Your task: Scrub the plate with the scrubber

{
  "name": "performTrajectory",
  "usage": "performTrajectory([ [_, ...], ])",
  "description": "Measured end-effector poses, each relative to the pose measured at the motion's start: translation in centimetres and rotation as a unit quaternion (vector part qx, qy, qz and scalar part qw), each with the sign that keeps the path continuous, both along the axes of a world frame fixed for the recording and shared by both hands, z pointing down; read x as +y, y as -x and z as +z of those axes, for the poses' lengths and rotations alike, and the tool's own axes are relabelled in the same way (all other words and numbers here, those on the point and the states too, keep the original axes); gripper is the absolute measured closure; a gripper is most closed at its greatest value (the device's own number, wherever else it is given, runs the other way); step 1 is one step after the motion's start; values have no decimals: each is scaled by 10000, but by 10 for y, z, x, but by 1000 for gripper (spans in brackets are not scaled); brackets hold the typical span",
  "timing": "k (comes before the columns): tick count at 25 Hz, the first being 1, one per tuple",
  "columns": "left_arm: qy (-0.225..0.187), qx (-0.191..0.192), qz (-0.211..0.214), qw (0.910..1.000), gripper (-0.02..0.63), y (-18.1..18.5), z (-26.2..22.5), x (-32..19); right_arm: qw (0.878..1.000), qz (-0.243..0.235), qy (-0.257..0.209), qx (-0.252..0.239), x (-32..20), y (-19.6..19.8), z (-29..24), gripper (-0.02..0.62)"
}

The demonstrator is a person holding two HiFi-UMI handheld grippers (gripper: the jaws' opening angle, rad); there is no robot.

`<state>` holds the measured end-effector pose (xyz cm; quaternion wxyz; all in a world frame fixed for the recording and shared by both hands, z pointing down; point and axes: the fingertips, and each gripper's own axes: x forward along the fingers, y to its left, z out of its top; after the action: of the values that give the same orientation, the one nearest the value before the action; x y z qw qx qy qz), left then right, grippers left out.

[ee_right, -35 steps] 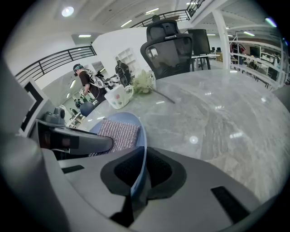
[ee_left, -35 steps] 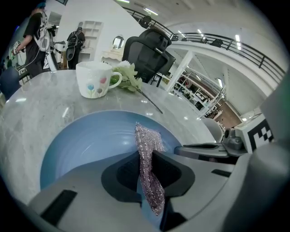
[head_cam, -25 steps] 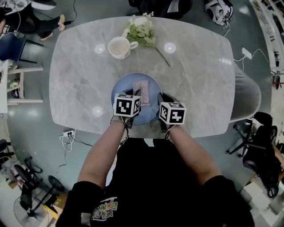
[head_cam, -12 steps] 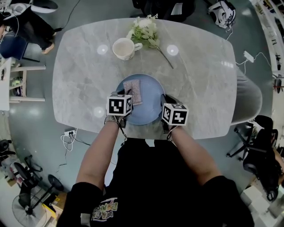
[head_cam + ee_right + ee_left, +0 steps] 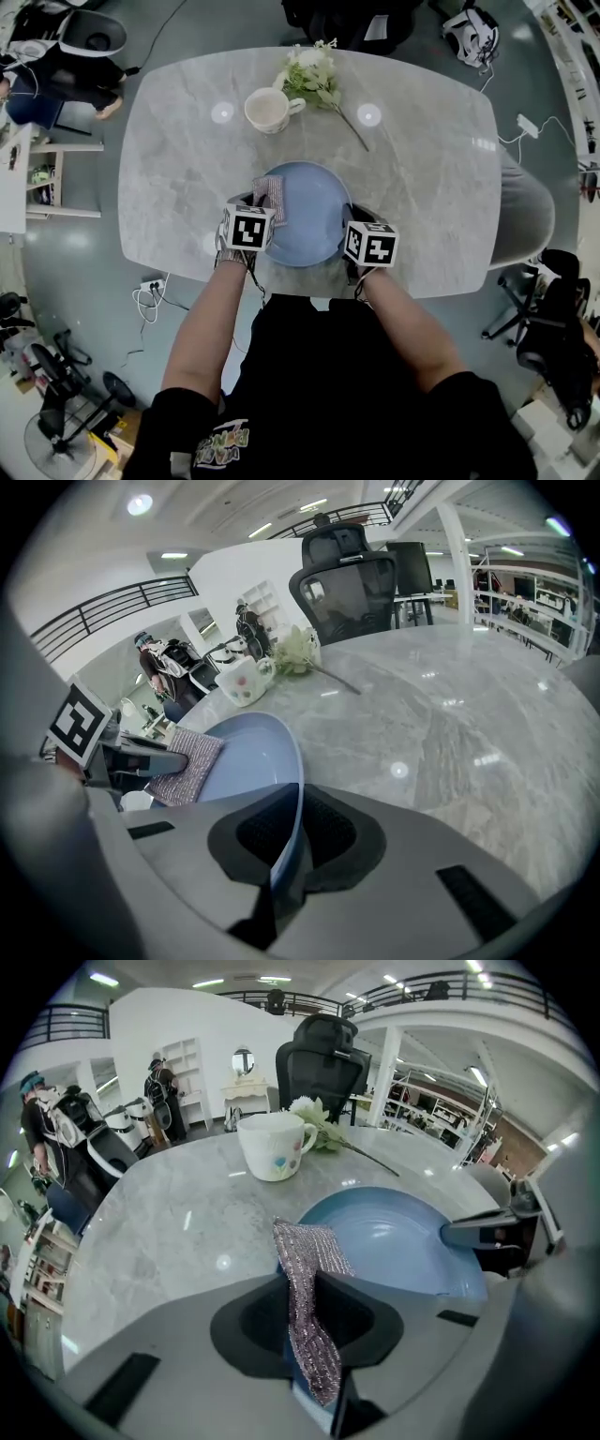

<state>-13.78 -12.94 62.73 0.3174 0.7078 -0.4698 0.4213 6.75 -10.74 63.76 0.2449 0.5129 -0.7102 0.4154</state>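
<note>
A blue plate point(image 5: 314, 220) sits near the front edge of the grey marble table point(image 5: 422, 187). My left gripper point(image 5: 255, 214) is shut on a silvery mesh scrubber point(image 5: 269, 197), which lies against the plate's left rim; in the left gripper view the scrubber point(image 5: 309, 1288) runs up between the jaws toward the plate point(image 5: 394, 1241). My right gripper point(image 5: 354, 225) is shut on the plate's right rim, and in the right gripper view that rim point(image 5: 286, 827) passes between the jaws. There the scrubber point(image 5: 187, 761) shows at the plate's far side.
A white mug point(image 5: 270, 110) and a sprig of white flowers point(image 5: 314, 75) stand at the far side of the table. A chair point(image 5: 525, 202) is tucked at the right. Cables and a power strip point(image 5: 145, 286) lie on the floor to the left.
The left gripper has dragged the scrubber from the middle of the plate to its left rim. The right gripper has kept its grip on the right rim.
</note>
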Motion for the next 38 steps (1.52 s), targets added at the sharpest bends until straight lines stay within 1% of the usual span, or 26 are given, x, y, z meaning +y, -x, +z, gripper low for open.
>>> performTrajectory([
  [5,-146,-186,88,9997,523,5,-10,1,10000,5,17,18,1,0,-1,566],
  [8,-309,-255,169,9991,523,4,-19,0,10000,22,23,5,0,1,-1,566],
  [11,-442,-224,256,9984,523,-3,-29,1,10000,22,28,10,1,0,-1,566],
  [14,-513,-76,357,9980,523,-15,-36,1,10000,47,57,-3,1,0,0,566],
  [18,-383,340,401,9979,525,-36,-39,5,10000,26,75,-39,1,1,-1,566],
  [21,-142,847,334,9957,525,-57,-35,10,10000,27,85,-34,1,1,-2,566],
  [23,61,1262,305,9915,525,-75,-29,14,10000,14,78,-13,0,0,-3,566],
  [25,260,1593,290,9865,525,-92,-24,17,10000,-26,87,-18,0,1,0,566],
  [27,434,1882,317,9807,525,-108,-19,20,9999,-43,103,-34,0,2,1,566],
  [29,589,2054,384,9762,523,-123,-13,24,9999,-35,118,-48,0,2,1,566],
  [31,688,2021,449,9759,524,-130,-5,26,9999,-22,120,-54,0,2,1,567],
  [34,731,1866,513,9784,523,-130,5,27,9999,0,121,-68,0,1,1,566],
  [38,561,1467,821,9842,520,-129,10,27,10000,-34,74,-50,-1,2,0,566],
])
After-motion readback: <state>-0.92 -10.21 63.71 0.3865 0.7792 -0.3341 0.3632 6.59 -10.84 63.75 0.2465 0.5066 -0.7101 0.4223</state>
